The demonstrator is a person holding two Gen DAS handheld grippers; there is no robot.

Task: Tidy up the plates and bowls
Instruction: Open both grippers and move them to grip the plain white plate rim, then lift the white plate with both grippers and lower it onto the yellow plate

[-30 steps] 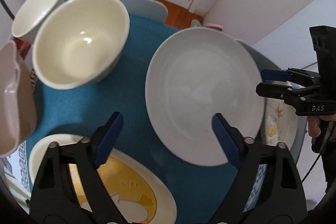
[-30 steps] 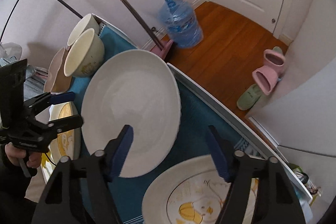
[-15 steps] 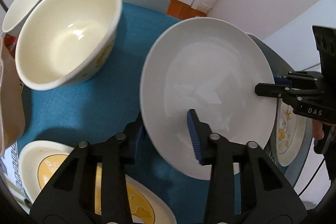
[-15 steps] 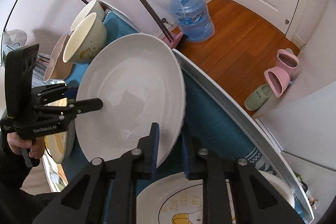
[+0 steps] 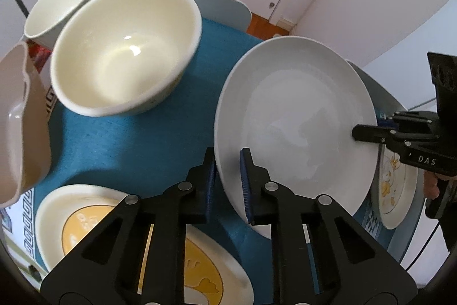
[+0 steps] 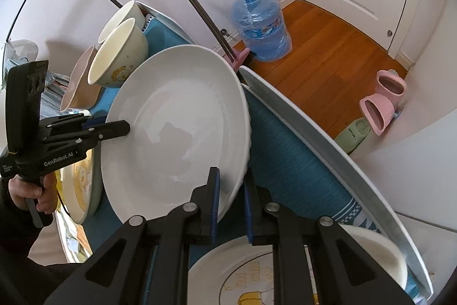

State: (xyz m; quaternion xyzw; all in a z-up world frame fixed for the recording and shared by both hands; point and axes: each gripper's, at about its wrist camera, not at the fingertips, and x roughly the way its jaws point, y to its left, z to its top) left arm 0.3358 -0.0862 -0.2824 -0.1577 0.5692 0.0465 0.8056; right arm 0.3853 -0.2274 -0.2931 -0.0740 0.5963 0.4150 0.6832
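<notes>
A large plain white plate (image 5: 300,116) is held off the blue tablecloth (image 5: 120,142) by both grippers. My left gripper (image 5: 228,185) is shut on its near rim. My right gripper (image 6: 231,205) is shut on the opposite rim of the white plate (image 6: 177,133); it shows at the right of the left wrist view (image 5: 368,133). A big cream bowl (image 5: 122,47) stands to the left with a second cream bowl (image 5: 62,5) behind it. A yellow-patterned plate (image 5: 85,225) lies under the left gripper. Another patterned plate (image 6: 257,276) lies under the right gripper.
A pink bowl (image 5: 20,127) is at the far left edge. The grey table rim (image 6: 328,145) runs beside the wooden floor, where a blue water bottle (image 6: 260,27), a mop handle (image 6: 194,2) and slippers (image 6: 382,99) are. A white bowl (image 6: 374,250) sits near the right gripper.
Both grippers closed on opposite rims of the white plate and lifted it off the cloth, tilting it. The left gripper shifted left and back.
</notes>
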